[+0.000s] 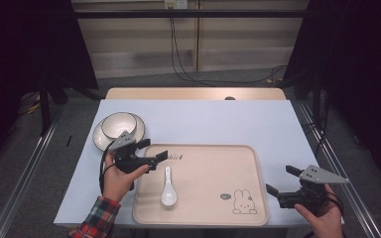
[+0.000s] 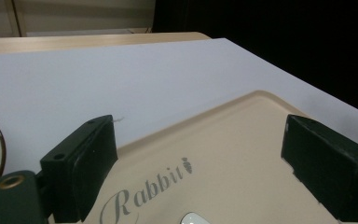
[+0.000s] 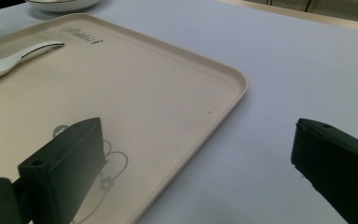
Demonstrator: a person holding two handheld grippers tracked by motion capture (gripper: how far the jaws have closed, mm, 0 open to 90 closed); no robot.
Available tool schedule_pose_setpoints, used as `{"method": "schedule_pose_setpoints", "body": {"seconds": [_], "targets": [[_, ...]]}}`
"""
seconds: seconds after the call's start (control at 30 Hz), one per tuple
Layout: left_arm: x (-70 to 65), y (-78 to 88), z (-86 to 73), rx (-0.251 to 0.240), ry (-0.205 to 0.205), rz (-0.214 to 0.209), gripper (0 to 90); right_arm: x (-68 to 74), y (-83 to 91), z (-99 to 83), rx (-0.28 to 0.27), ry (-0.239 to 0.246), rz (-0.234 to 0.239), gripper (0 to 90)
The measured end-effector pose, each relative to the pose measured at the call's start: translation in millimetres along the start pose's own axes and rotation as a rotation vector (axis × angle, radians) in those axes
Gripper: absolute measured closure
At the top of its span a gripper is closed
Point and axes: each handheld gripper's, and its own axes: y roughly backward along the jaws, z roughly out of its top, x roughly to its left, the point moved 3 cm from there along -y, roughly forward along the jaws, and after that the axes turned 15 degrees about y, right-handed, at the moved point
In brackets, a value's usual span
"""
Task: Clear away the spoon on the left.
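- The spoon (image 1: 168, 186) lies on the tray (image 1: 238, 171), so this step looks done.
- The left gripper (image 1: 154, 151) hovers above its handle, jaws wide, empty.
- The right gripper (image 1: 282, 180) waits beside the tray, jaws wide, empty.
- The bowl (image 1: 119, 125) seems left to move.

Beige tray, white spoon, pale blue table cover

The tray (image 1: 213, 198) bears a rabbit drawing at 5 o'clock; the spoon (image 1: 168, 188) is glossy white; the sleeve (image 1: 96, 218) is red plaid.
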Motion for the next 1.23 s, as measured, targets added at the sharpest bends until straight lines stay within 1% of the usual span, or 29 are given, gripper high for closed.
{"method": "schedule_pose_setpoints", "body": {"seconds": [0.07,0.1,0.13,0.2,0.23,0.3,0.4,0.43,0.57,0.6,0.67,0.7,0.73,0.77,0.8,0.83,0.87,0.93,0.97,1.03,1.07,1.1,1.17,1.2,1.23], "targets": [[2.3,2.1,1.2,-0.002,-0.004,-0.014,8.7,0.4,-0.4,0.7,-0.002,-0.001,0.002,2.4],[2.7,3.5,1.8,-0.008,-0.005,0.002,8.4,0.2,-0.5,0.7,-0.003,0.001,0.001,2.4],[3.1,4.5,2.2,-0.014,-0.006,0.006,7.5,0.2,-0.5,0.6,-0.002,0.002,0.002,2.4],[5.2,7.0,3.4,-0.013,-0.01,-0.006,6.3,-0.1,-0.2,0.2,0.001,-0.002,0.001,2.4],[5.3,8.2,3.6,-0.014,-0.012,0.003,5.5,-0.5,-0.2,0.0,-0.001,0.0,0.0,2.4],[6.5,10.2,4.3,-0.022,-0.018,0.004,4.3,-0.8,0.4,0.0,-0.001,-0.002,-0.005,2.4],[9.3,14.4,5.3,-0.023,-0.024,0.001,2.8,-1.3,0.7,0.1,-0.004,0.0,-0.007,2.4],[9.4,14.9,5.3,-0.032,-0.018,-0.011,2.2,-1.5,0.8,0.0,-0.003,0.0,-0.006,2.4],[12.6,20.0,5.8,-0.034,-0.034,-0.014,1.3,-2.4,1.2,-0.5,-0.002,-0.001,-0.009,2.4],[14.0,22.0,6.0,-0.03,-0.043,-0.009,1.3,-2.6,1.6,-0.4,-0.003,-0.004,-0.014,2.4],[15.9,24.5,6.1,-0.036,-0.037,-0.011,1.3,-3.3,2.1,-0.5,-0.005,-0.002,-0.017,2.4],[18.0,26.4,6.1,-0.027,-0.043,-0.006,1.3,-3.5,2.7,-0.6,-0.004,-0.005,-0.021,2.4],[18.6,27.1,5.8,-0.041,-0.025,0.0,1.3,-3.6,2.8,-0.6,-0.005,-0.003,-0.017,2.4],[20.5,29.1,5.9,-0.032,-0.027,-0.002,1.4,-4.1,2.9,-0.7,-0.007,0.0,-0.02,2.4],[21.0,29.9,5.7,-0.047,-0.015,-0.005,1.6,-4.2,3.1,-0.6,-0.008,-0.001,-0.021,2.4],[22.7,32.4,5.9,-0.043,-0.028,-0.008,1.6,-4.3,3.4,-0.7,-0.008,-0.001,-0.021,2.4],[23.4,34.2,6.4,-0.052,-0.032,0.0,1.6,-4.6,3.6,-0.6,-0.009,-0.001,-0.023,2.4],[24.2,36.2,6.8,-0.057,-0.037,0.002,1.6,-4.6,4.4,-0.3,-0.014,-0.004,-0.026,2.4],[25.4,39.9,7.5,-0.067,-0.044,0.004,1.6,-4.6,5.0,-0.1,-0.017,-0.005,-0.029,2.4],[26.4,42.6,7.3,-0.063,-0.047,0.004,1.6,-5.3,6.0,0.9,-0.035,0.006,-0.037,2.4],[27.0,43.2,7.1,-0.063,-0.048,0.003,1.6,-5.0,6.7,1.5,-0.039,0.002,-0.039,2.4],[27.7,43.9,6.9,-0.06,-0.055,-0.008,1.8,-5.2,7.2,2.1,-0.044,0.005,-0.046,2.4],[28.5,45.2,7.0,-0.054,-0.057,0.007,1.7,-5.1,8.5,3.2,-0.061,0.007,-0.045,2.4],[28.8,45.3,7.3,-0.058,-0.058,0.007,1.7,-5.0,8.9,3.4,-0.063,0.007,-0.048,2.2],[29.2,45.2,7.6,-0.058,-0.058,-0.008,1.7,-5.5,9.3,3.5,-0.072,0.015,-0.056,2.2]]}}
